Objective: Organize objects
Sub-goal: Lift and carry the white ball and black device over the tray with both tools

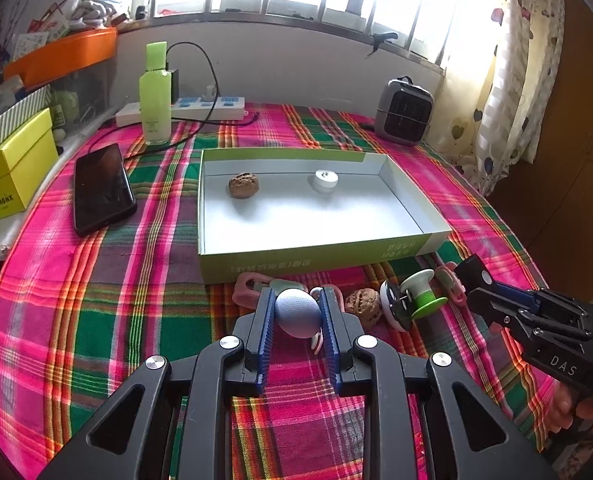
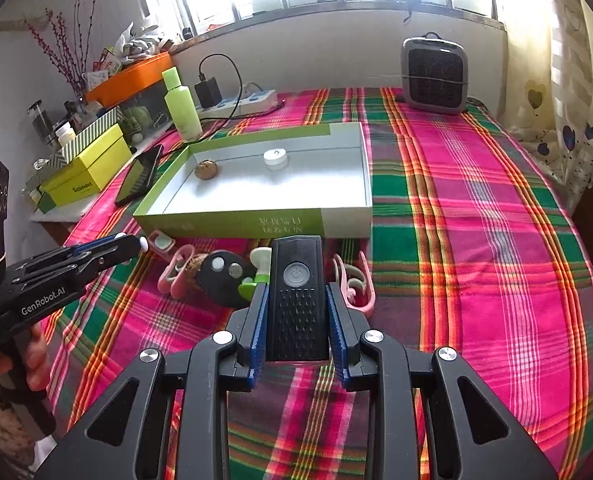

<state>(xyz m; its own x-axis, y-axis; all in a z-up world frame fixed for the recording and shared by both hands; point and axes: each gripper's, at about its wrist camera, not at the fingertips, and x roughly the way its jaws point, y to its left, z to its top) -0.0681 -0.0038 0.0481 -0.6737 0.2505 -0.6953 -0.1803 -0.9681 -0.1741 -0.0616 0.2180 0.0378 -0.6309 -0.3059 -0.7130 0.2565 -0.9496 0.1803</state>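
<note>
Left hand-held gripper: clamped on a pale blue ball, its ribbed blue pads pressed to both sides; the ball sits just short of the tray's near wall, among the loose things.
Right hand-held gripper: closed on a black remote, held lengthwise with the power button facing up, also just short of the tray.
Tray: a shallow green-sided box on the plaid-covered surface; it holds a walnut and a white cap, well apart, with plenty of bare floor in front of them.
Step in hand: by my reading, both held things go over the near wall into the tray.
Doing it well: lift each clear of the wall before moving forward; set the ball down low and release gently, since it is likely to roll; lay the remote flat in the open right half so it does not knock the cap.
Spacing: the two grippers are near each other, so moving one at a time lowers the chance of a clash.
Left on the surface: a second walnut, a green-and-white spool, a round black fob and pink clips.
Hard to make out: the pink pieces behind the ball are mostly hidden by the left gripper; the print on the tray wall is unreadable; whether the ball rests on the cloth or is lifted cannot be told.
</note>
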